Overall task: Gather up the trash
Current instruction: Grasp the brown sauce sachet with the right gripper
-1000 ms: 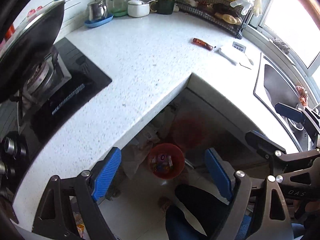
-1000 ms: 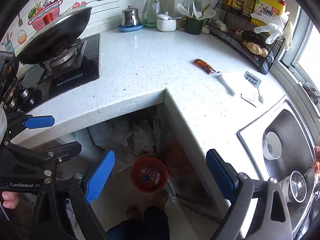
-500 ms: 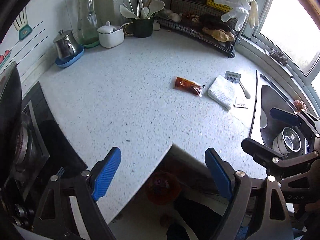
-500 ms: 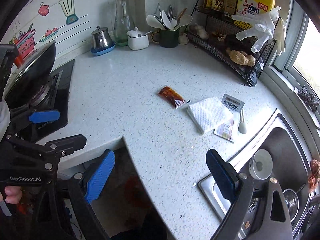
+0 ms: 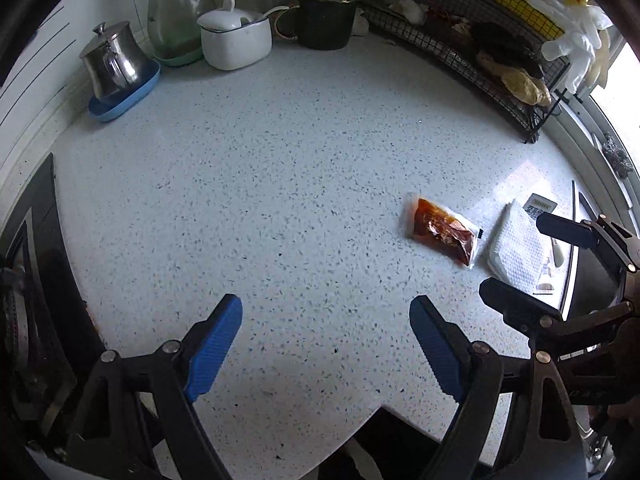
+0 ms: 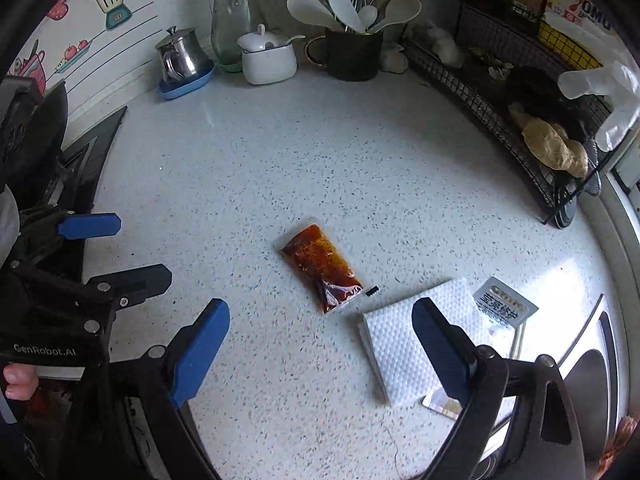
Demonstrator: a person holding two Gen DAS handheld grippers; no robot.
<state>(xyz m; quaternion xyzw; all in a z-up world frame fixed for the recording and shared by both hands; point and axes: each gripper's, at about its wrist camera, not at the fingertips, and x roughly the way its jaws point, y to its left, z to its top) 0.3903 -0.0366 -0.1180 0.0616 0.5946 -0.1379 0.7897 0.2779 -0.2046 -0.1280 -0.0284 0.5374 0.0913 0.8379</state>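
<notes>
A clear sauce packet [image 6: 322,270] with red-brown filling lies flat on the speckled white counter [image 6: 320,160]; it also shows in the left wrist view [image 5: 442,234]. A folded white paper towel [image 6: 408,344] lies just right of it, also in the left wrist view [image 5: 518,250], with a small printed sachet [image 6: 505,307] at its far corner. My right gripper [image 6: 320,340] is open and empty, just short of the packet. My left gripper [image 5: 326,340] is open and empty, the packet ahead to its right.
A wire rack [image 6: 500,92] with food and bottles lines the back right. A steel pot [image 6: 182,58], white sugar bowl [image 6: 268,58] and utensil cup [image 6: 354,54] stand at the back. A stove [image 6: 80,152] is left, a sink [image 6: 592,376] right.
Both grippers rose from over the floor bin and moved forward over the counter. The sauce packet and paper towel are now much closer. Both grippers stayed open.
</notes>
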